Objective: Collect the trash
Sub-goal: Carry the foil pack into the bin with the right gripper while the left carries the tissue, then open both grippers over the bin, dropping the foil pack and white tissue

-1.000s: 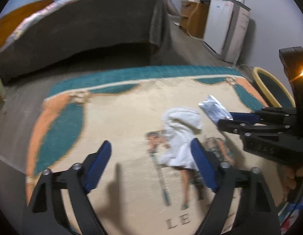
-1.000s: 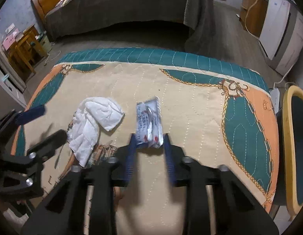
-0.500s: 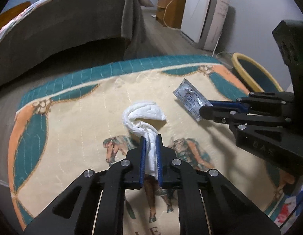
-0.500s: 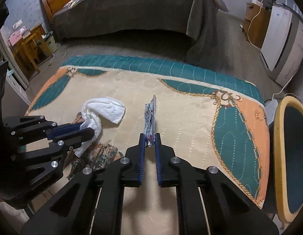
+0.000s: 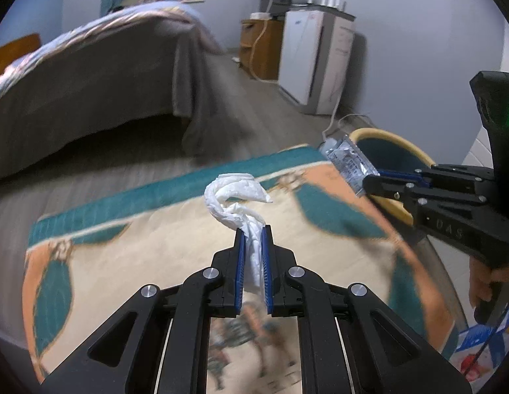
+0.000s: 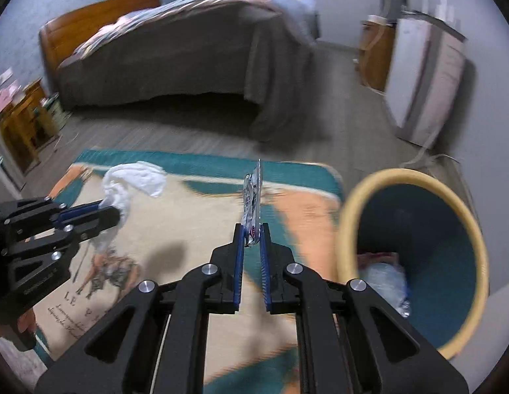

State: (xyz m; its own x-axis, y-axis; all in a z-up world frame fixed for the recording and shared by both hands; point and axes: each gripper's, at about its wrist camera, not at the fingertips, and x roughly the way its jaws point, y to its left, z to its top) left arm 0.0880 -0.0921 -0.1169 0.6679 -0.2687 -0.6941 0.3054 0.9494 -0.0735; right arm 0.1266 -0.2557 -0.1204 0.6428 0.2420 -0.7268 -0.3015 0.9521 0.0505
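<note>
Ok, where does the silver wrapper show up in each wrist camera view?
Left wrist: the silver wrapper sits at right of centre, clamped in the right gripper, in front of the bin.
Right wrist: the silver wrapper is at centre, edge-on, upright between the blue pads.
Shared landmark: the yellow-rimmed bin.

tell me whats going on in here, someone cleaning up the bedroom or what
A person is picking litter off the patterned rug with a hand-held tool in each hand. The left tool is shut on a crumpled white tissue, and the right tool is shut on a flat silver wrapper. Both pieces are off the rug. A yellow-rimmed bin with some trash already inside stands just right of the wrapper.
</note>
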